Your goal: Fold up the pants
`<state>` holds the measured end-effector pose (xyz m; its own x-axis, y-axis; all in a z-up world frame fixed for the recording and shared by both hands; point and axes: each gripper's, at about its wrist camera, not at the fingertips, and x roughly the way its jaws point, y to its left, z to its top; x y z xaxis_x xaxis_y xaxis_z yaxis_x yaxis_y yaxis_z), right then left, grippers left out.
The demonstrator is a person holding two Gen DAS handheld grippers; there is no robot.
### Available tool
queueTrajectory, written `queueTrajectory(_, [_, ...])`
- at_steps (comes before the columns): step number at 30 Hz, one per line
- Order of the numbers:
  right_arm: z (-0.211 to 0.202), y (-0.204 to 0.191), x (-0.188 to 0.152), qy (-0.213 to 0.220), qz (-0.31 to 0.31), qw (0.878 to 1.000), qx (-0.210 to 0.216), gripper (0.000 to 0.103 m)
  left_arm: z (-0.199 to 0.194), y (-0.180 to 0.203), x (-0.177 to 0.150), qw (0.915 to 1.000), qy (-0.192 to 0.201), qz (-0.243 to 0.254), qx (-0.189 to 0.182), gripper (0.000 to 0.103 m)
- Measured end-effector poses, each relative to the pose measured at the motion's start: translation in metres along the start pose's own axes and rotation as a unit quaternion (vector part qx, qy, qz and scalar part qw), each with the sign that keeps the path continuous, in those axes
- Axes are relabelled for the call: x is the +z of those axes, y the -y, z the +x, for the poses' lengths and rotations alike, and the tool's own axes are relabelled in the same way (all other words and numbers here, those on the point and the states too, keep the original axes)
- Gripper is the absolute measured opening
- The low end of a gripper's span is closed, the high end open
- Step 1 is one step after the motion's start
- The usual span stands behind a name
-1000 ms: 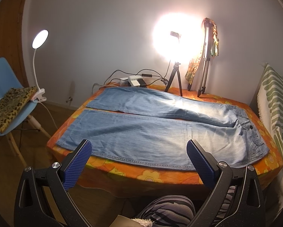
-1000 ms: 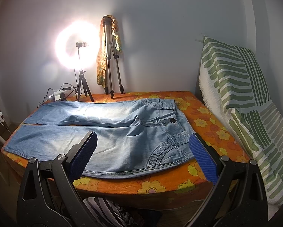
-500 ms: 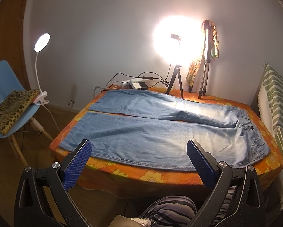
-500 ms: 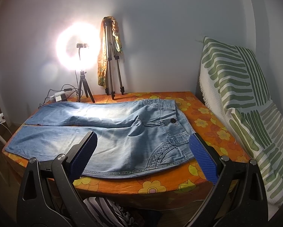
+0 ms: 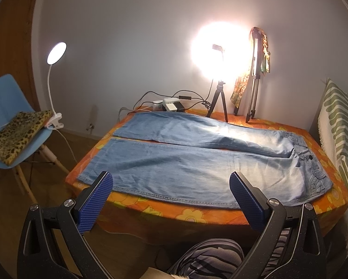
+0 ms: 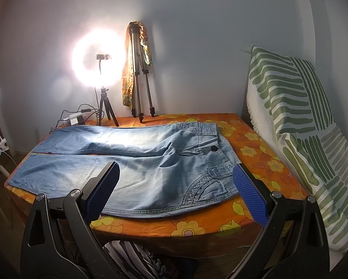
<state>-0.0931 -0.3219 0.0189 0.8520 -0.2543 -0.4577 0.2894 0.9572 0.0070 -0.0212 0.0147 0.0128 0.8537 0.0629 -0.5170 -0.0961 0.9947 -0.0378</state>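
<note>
1. The left gripper is wide open, and its two blue pads hold nothing. It hangs in the air in front of the table, not touching the cloth.
2. The right gripper is wide open too, and empty. It sits just short of the near edge of the pants.
3. In the last second the left one has pulled back and swung a bit to the right, so the table looks smaller in its view. The right one has moved closer, and the waist end looks bigger.
4. The pants have not moved. They lie flat on the orange flower table, both legs side by side. The leg ends point left and the waist is on the right.
5. No fold has been made yet, so I think the job is just starting.
6. I guess the hands are lining up to grab the near edge, left on the leg and right by the waist. The bright ring light washes out part of the far leg, so I can't tell if it is smooth there.
</note>
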Motion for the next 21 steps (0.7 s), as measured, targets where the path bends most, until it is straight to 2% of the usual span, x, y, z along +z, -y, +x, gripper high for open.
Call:
queueTrajectory(12, [-0.015,-0.007,-0.005,0.015,-0.027,0.999,0.033,0.1,-0.018,-0.031,-0.006,0.9996,0.01,0.005,0.027,0.1])
queueTrajectory(21, [-0.02,-0.004,0.009,0.025,-0.039,0.996,0.079,0.094,-0.027,-0.084,0.011,0.9978,0.009,0.004,0.066,0.087])
